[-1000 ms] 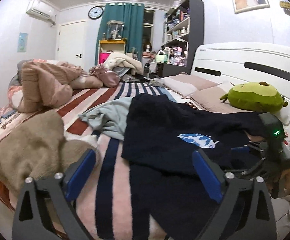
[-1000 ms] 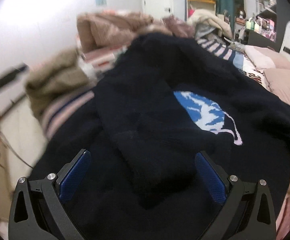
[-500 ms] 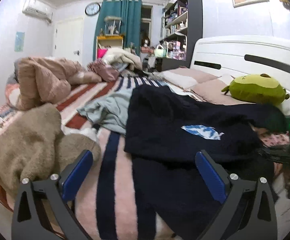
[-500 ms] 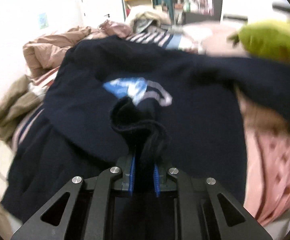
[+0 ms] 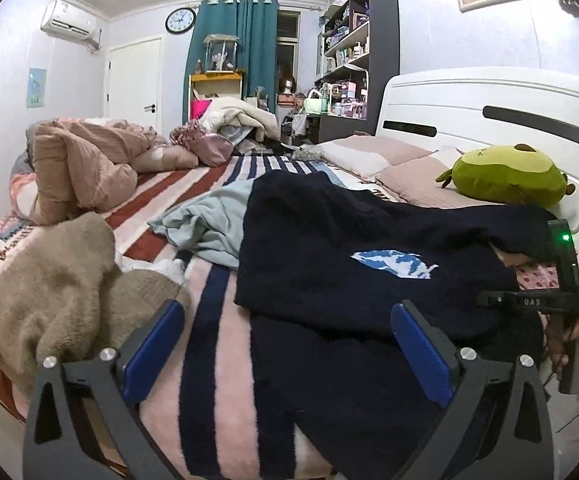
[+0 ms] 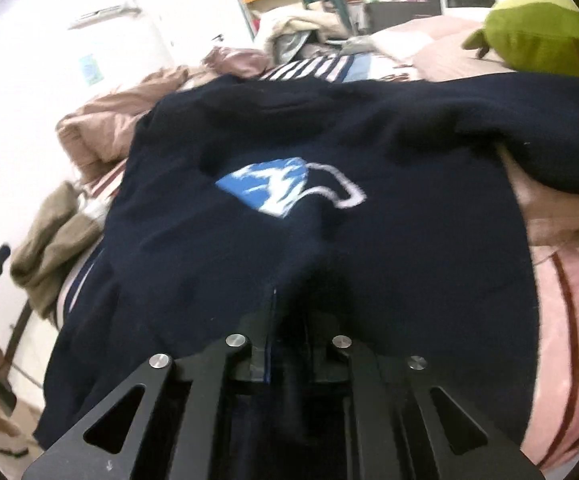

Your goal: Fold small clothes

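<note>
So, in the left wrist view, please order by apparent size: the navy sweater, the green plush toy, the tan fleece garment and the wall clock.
1. navy sweater
2. tan fleece garment, though it lies close to the camera, so its rank is unsure
3. green plush toy
4. wall clock, far away on the wall

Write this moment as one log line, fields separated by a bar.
phase: folding | right gripper: shut on navy sweater | left gripper: open, holding nothing, above striped blanket | sweater: on the bed
</note>
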